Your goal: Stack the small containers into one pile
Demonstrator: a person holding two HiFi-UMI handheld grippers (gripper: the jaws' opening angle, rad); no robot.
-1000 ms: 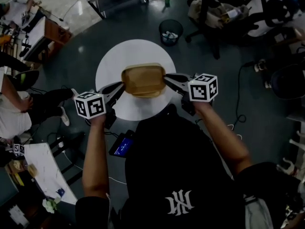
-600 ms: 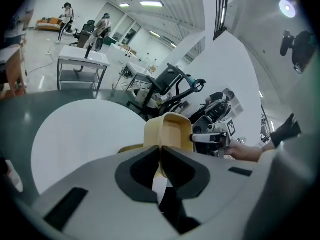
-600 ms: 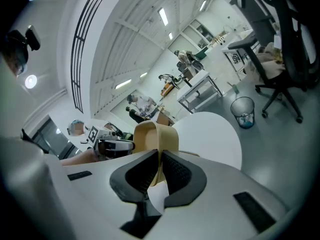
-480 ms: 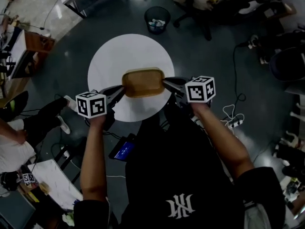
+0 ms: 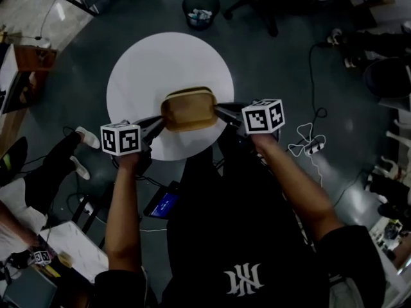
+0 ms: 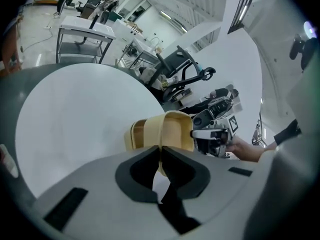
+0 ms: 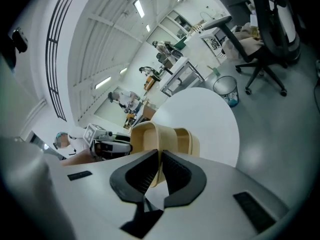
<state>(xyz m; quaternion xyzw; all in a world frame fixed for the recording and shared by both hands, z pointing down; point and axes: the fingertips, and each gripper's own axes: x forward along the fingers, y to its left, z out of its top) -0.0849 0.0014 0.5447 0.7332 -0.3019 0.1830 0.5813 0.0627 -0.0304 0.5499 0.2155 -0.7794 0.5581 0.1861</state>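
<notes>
Left gripper point(image 6: 160, 156): jaws closed to a sliver, pinching the thin rim of the tan containers point(image 5: 188, 108) at their left end. Right gripper point(image 7: 160, 164): jaws likewise clamped on the rim at the opposite end. The tan containers number two, one nested inside the other. They are held between the two grippers over the near part of the one round white table point(image 5: 148, 63). Contact with the tabletop cannot be judged.

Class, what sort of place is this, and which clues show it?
Probably a lab or workshop: an office chair, a workbench and a waste bin on a wide grey floor.
</notes>
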